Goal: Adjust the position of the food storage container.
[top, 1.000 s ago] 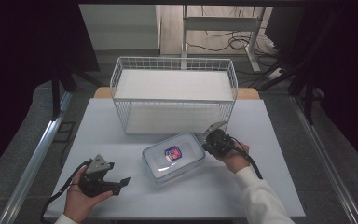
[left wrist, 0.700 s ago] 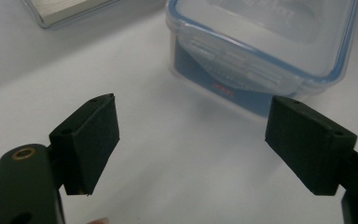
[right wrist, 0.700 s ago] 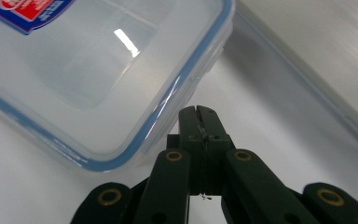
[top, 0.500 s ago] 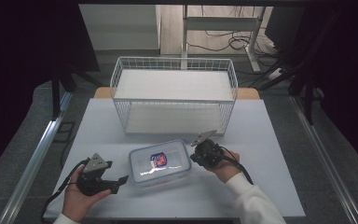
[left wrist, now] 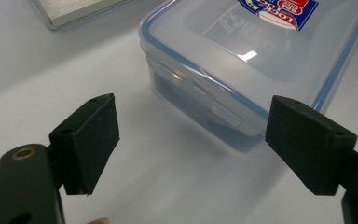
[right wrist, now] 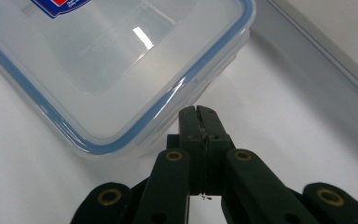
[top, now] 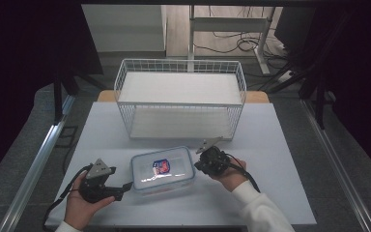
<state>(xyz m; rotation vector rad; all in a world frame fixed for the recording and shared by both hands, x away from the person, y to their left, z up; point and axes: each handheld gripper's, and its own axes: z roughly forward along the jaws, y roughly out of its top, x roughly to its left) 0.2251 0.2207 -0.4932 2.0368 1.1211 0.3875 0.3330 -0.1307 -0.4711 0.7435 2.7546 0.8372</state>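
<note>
A clear plastic container with a blue-rimmed lid and a red and blue label lies flat on the white table, in front of the wire basket. My left gripper rests at the container's left end with its jaws wide open. In the left gripper view the container stands just beyond the left gripper, and nothing is between the pads. My right gripper is shut, its tips at the container's right end. In the right gripper view the right gripper points at the container just under the lid's rim.
A white wire basket with a white board inside stands behind the container at the middle of the table. Bare tabletop lies to the right of the right hand. Beyond the table are dark floor, cables and stands.
The container has slid left and toward me and turned square to the table edge, with the shut right gripper moving along at its right end. The left gripper has stayed put.
</note>
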